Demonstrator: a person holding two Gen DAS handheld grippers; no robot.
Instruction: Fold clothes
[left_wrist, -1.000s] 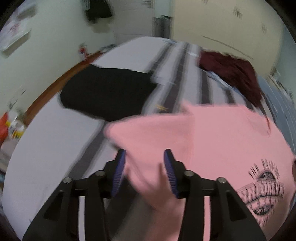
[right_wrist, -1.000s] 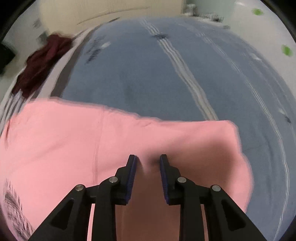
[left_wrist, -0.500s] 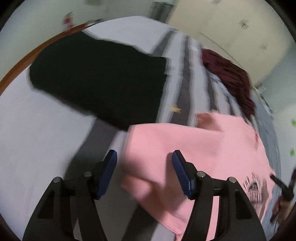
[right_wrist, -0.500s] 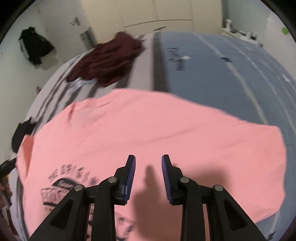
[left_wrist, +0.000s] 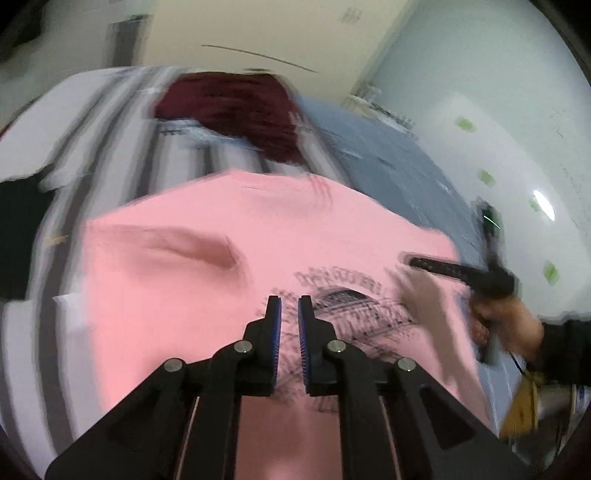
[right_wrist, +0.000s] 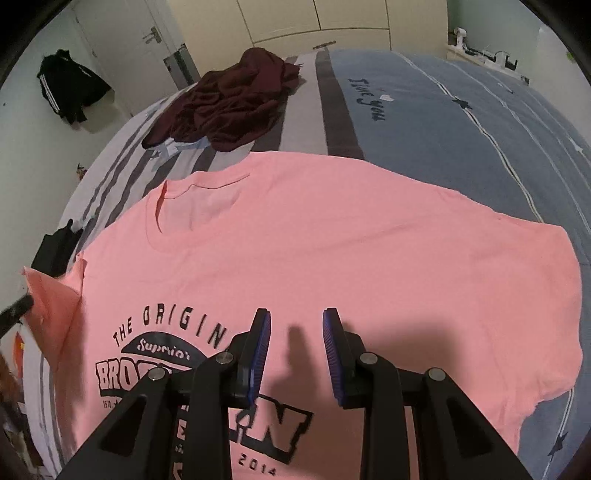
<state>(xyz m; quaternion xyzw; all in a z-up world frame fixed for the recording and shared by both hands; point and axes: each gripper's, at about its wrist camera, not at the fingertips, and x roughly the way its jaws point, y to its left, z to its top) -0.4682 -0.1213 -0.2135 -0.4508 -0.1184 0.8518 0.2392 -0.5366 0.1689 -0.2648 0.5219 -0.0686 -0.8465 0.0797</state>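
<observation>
Pink tee (right_wrist: 332, 258) lay spread print-up on the bed (right_wrist: 461, 122), neck toward the far end, straddling the grey-striped and blue parts of the cover.

Right wrist view was sharp. Right claw (right_wrist: 296, 354) stood wide open above the tee's chest, blue pads apart, nothing between them, just its shadow on the fabric. This view gave me the readable print (right_wrist: 166, 354), the collar (right_wrist: 192, 195), and the far sleeve lying flat on the blue. It also showed the near sleeve (right_wrist: 51, 299) turned up at the left edge, next to a dark bar I couldn't identify from here.

Left wrist view was heavily motion-blurred. Left claw (left_wrist: 289, 332) was nearly closed, only a narrow slit between the pads, with the tee's print showing behind the slit. I couldn't tell whether it pinched cloth. Only this view caught my right hand (left_wrist: 506, 321) on the other tool at the tee's right edge, plus a crease in the fabric to the left.

Both views had the maroon pile (right_wrist: 229, 107) past the collar, near the tee. Black garment (right_wrist: 55, 247) was at the tee's left side in both. Only the right view showed the black jacket (right_wrist: 70, 88) hanging on the wall.
</observation>
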